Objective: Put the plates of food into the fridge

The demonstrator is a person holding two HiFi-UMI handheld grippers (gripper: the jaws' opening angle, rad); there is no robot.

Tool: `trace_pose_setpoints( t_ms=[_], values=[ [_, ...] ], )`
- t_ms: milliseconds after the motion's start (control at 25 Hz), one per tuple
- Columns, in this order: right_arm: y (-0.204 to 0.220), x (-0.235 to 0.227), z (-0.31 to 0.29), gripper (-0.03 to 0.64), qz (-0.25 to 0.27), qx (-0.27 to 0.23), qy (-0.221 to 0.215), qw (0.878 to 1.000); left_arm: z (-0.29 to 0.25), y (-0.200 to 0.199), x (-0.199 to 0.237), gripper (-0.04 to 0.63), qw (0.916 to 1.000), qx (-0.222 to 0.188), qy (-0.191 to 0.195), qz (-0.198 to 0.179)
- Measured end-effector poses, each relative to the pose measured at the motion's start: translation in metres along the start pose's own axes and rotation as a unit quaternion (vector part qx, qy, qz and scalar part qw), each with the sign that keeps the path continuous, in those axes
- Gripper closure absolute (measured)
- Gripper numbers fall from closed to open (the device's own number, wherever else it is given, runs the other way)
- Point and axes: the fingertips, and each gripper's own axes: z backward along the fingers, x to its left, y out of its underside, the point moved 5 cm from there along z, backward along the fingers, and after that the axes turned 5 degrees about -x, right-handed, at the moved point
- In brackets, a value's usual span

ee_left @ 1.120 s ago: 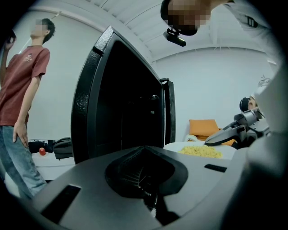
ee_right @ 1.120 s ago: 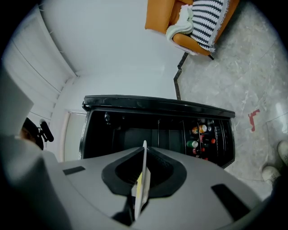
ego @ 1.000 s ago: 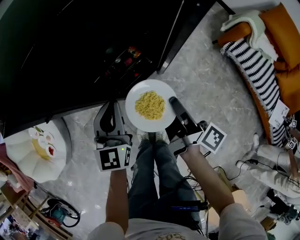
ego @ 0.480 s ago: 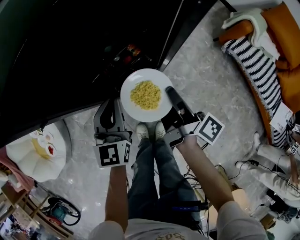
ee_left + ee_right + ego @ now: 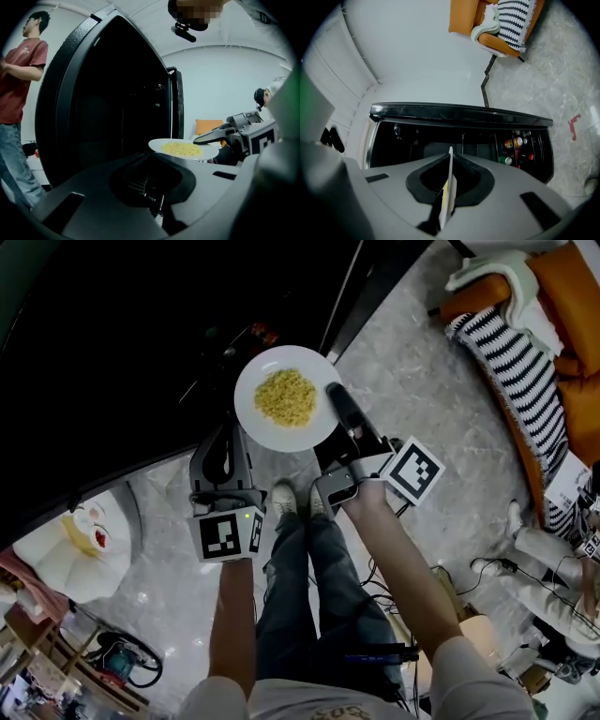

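No legible text, brand, number or sign is found in any view.

- The cube (image 5: 225, 533) on the left gripper (image 5: 228, 442) and the cube (image 5: 413, 471) on the right gripper (image 5: 336, 401) carry black-and-white square patterns only, with no letters or digits.
- The cans (image 5: 516, 142) in the door of the fridge (image 5: 459, 117) bear coloured labels too small to read.
- The pale print on the red shirt (image 5: 22, 63) of the person standing beside the fridge is too blurred to read.
- A red mark (image 5: 574, 123) on the floor (image 5: 548, 79) forms no readable character.
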Motion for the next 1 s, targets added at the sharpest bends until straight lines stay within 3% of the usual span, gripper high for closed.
trace_pose_setpoints(
  t_ms=[1000],
  values=[
    [-0.004, 0.004, -0.061, 0.597, 0.043, -0.034, 0.005, 0.998, -0.044, 0.011, 0.012, 0.589, 1.0, 0.002, 0.004, -0.003]
  ],
)
